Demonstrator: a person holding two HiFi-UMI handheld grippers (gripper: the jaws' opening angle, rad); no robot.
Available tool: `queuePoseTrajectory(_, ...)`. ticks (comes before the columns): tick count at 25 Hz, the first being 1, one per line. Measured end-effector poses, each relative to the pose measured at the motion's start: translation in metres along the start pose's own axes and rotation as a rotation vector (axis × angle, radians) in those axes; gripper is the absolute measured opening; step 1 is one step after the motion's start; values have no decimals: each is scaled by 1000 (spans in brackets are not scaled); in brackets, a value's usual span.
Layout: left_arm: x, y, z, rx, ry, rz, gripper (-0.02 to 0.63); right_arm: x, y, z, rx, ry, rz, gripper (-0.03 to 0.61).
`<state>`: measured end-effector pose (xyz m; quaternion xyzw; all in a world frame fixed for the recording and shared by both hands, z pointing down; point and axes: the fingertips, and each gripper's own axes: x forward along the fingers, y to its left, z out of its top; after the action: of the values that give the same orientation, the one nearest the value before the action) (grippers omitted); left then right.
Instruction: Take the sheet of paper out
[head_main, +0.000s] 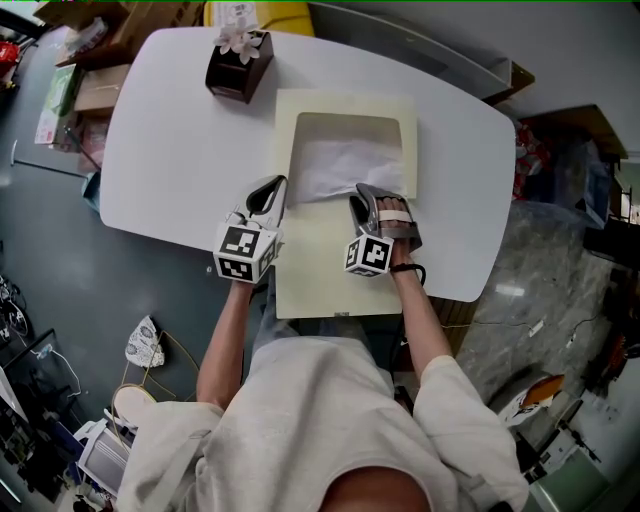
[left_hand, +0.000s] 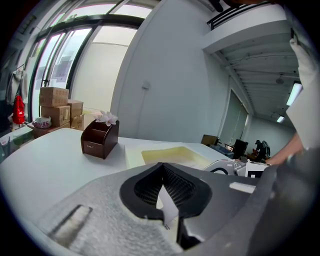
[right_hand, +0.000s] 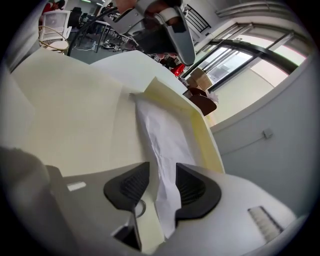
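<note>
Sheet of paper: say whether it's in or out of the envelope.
Partly out: the sheet of paper lies mostly in the envelope, near edge between the right gripper's open jaws.

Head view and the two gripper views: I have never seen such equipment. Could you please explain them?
A person holds a two-jaw gripper in each hand. The head view looks down from a camera on the person's head; each gripper view rides on one gripper. On the white table lie a cream folder and a brown box. A white sheet sits in the folder's pocket. The left gripper is shut on a thin pale edge, apparently the folder's. The right gripper is open, with the sheet between its jaws.
</note>
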<state>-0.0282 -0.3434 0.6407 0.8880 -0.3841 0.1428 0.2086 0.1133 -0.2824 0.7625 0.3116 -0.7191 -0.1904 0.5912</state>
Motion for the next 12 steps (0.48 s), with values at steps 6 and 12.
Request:
queuePoseTrajectory(6,-2,2,-1,-1,3,17,2,11,-9,1,-1,-4,-22,144)
queuePoseTrajectory(12,-6,5,-2,-3,0,27,2,18,-9,5,-10,-13,-27,73)
